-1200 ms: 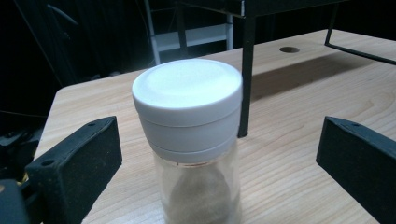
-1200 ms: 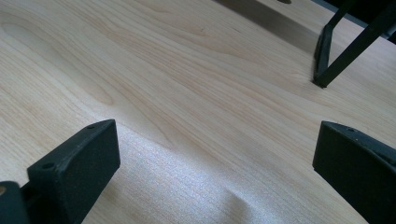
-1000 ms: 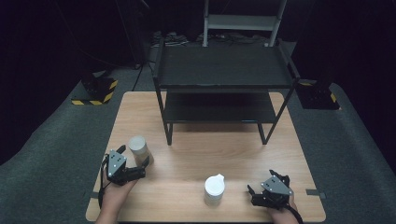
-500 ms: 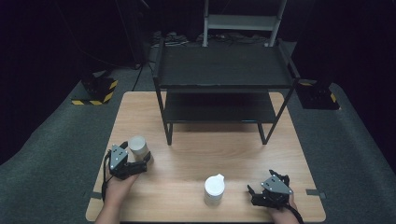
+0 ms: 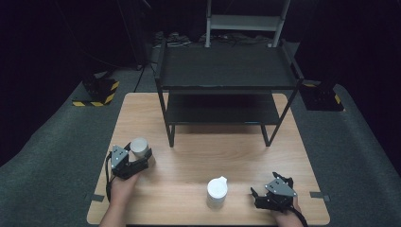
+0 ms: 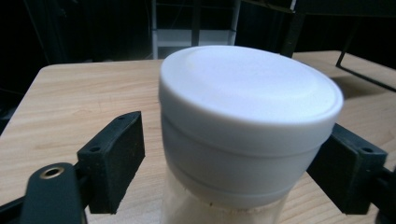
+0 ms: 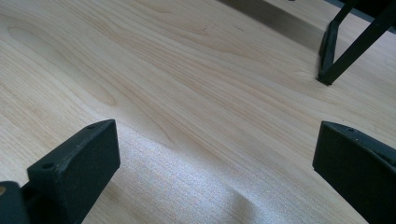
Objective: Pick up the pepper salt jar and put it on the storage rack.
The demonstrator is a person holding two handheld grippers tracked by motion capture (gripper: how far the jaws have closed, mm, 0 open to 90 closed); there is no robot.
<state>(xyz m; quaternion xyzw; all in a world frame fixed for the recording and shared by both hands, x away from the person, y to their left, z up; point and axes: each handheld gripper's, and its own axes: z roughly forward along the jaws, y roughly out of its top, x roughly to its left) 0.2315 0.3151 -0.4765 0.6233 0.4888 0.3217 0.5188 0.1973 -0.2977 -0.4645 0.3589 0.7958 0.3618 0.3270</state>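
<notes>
Left hand-held gripper, jaws spread, straddles a round clear jar with white screw lid: rigid, smooth (likely slippery); grip below the lid.

Worktop: pale wood, rectangular, on grey carpeted floor; black two-tier shelf rack standing on its far half, four legs on the wood; white-lidded jar upright near the left front; white lidded container with spout upright at centre front, well apart from the jar.
</notes>
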